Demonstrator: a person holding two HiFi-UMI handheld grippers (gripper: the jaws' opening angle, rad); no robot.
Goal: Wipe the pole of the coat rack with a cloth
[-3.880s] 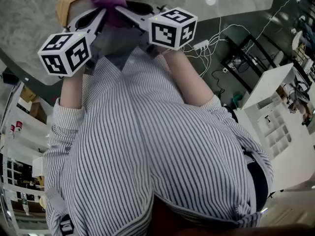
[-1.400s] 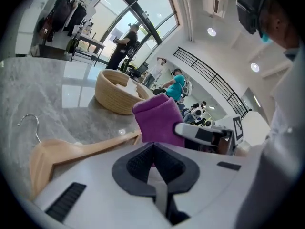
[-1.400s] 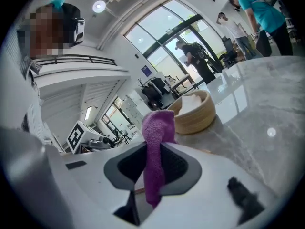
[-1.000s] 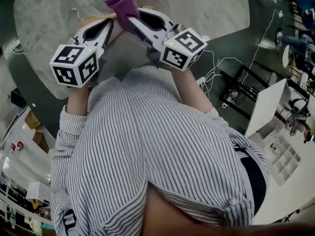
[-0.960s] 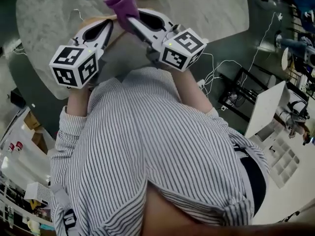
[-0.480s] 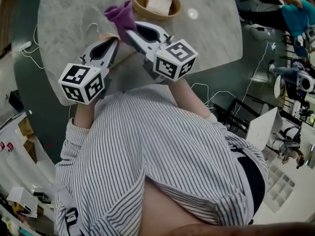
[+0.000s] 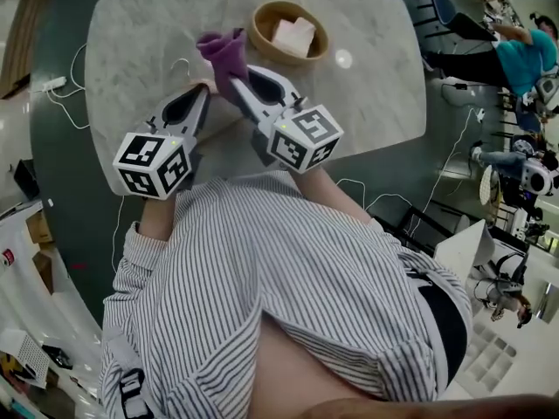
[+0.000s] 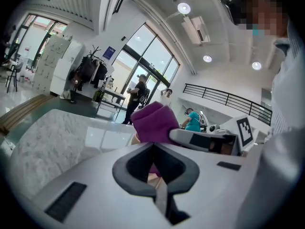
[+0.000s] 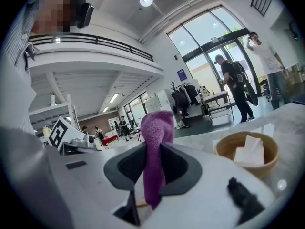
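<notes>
the right gripper (image 7: 236, 81) clamps the purple cloth (image 7: 224, 51) above the worktop (image 7: 131, 24). the left gripper (image 7: 203, 90) is closed, seemingly empty. wiping looks unstarted; next, the cloth must meet the pole, which isn't clearly visible.

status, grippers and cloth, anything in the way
Right gripper shut on purple cloth. Left gripper jaws together, nothing clearly held. Coat rack pole not made out. Wooden bowl just beyond the cloth.
</notes>
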